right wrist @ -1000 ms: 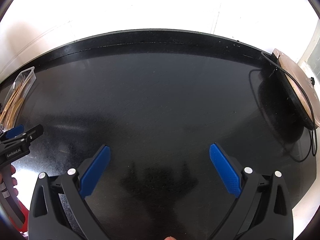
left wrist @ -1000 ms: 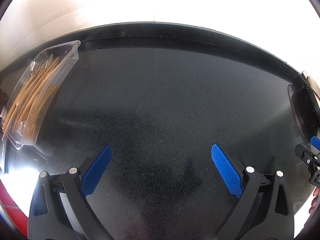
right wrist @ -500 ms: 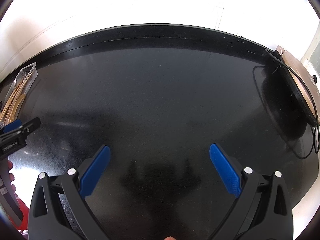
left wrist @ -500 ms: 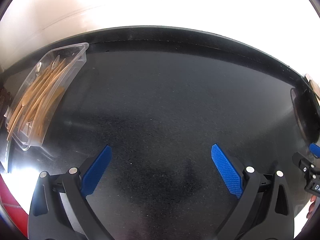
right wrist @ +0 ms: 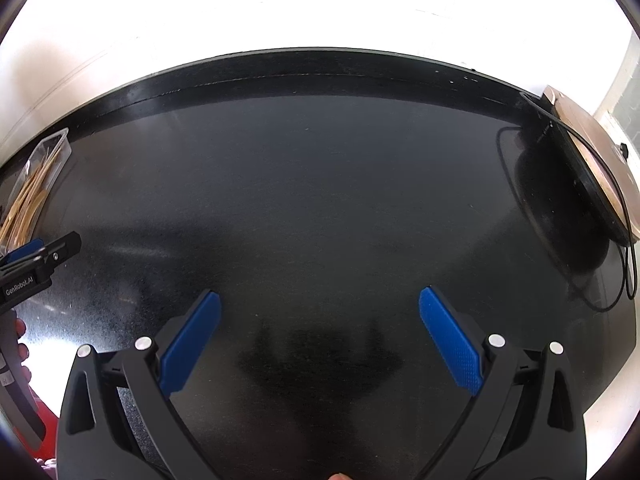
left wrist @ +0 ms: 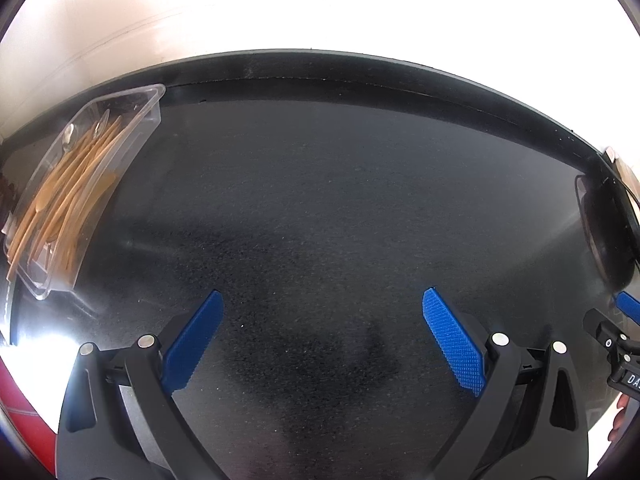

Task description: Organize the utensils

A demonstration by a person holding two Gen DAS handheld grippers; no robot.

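A clear plastic container [left wrist: 154, 104] lies at the far left of the black table, holding several wooden utensils [left wrist: 68, 192]. The same container [right wrist: 60, 144] shows at the left edge of the right wrist view. My left gripper [left wrist: 322, 304] stands open over bare table, right of the container and nearer than it, with nothing between its blue pads. My right gripper [right wrist: 320, 304] is open too, over the middle of the table, holding nothing. Each gripper's tip shows at the side of the other's view.
A round black stand with a wooden disc [right wrist: 592, 172] and a looped black cable [right wrist: 624, 280] sits at the table's right end. The black tabletop [right wrist: 320, 184] ends at a white wall behind. Fingers of the person's hand [right wrist: 20, 338] hold the left tool.
In the left wrist view the container has shifted rightward and slightly down, so that gripper has turned or moved toward it. The right wrist view has barely changed. Both stay open.
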